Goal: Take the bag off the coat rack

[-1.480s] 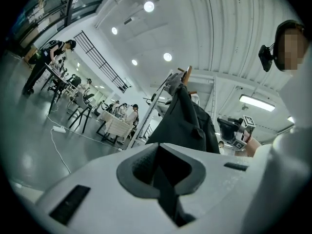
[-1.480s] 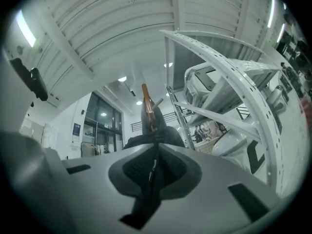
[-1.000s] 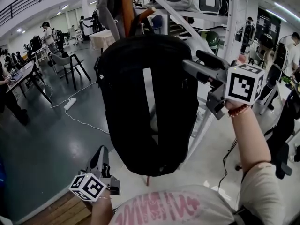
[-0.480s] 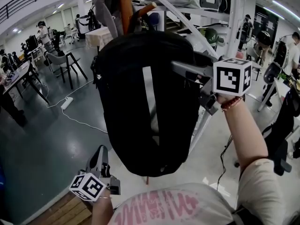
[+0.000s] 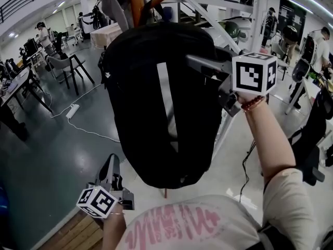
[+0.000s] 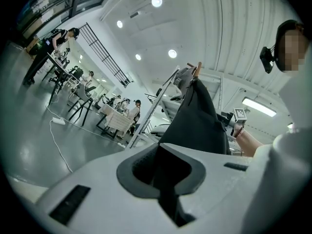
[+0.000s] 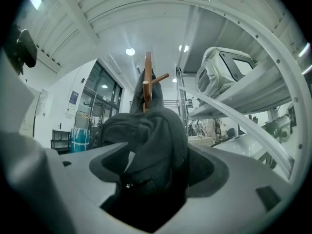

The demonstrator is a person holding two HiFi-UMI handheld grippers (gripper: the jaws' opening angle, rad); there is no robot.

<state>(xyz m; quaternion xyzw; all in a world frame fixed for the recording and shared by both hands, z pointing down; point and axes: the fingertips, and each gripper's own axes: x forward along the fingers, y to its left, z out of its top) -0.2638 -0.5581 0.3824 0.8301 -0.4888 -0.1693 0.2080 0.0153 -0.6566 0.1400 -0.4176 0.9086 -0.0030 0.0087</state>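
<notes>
While the bag hangs, floor point(image 5: 47, 155): glossy dark grey, spreading to the far left of the head view, where desks and people stand.
Shelving point(image 5: 257, 20): white metal frame with slanted struts, on the far right behind the bag; it carries pale bulky cases.
Bag point(image 5: 166, 103): large black fabric backpack with one pale vertical stripe down its face. It hangs clear of the floor in the middle of the head view, with its top up by the pegs of the coat rack. What its top hangs by is hidden.
Coat rack point(image 5: 136, 4): brown wooden post with short angled pegs, rising behind the top of the bag.
Right gripper point(image 5: 200, 66): grey two-jaw tool with a black-and-white marker cube, raised at the bag's upper right side. Its own view point(image 7: 156, 165) shows the jaws set wide and closing, with a bunched fold of the black fabric between them. A pale gap shows between the fold and one pad.
Left gripper point(image 5: 109, 165): same build, low at the near left, below the bag and apart from it. Its jaws are pressed together with nothing between them point(image 6: 160, 152).
Power strip point(image 5: 71, 111): white, lying on the floor at the far left, with a pale cable trailing from it.
</notes>
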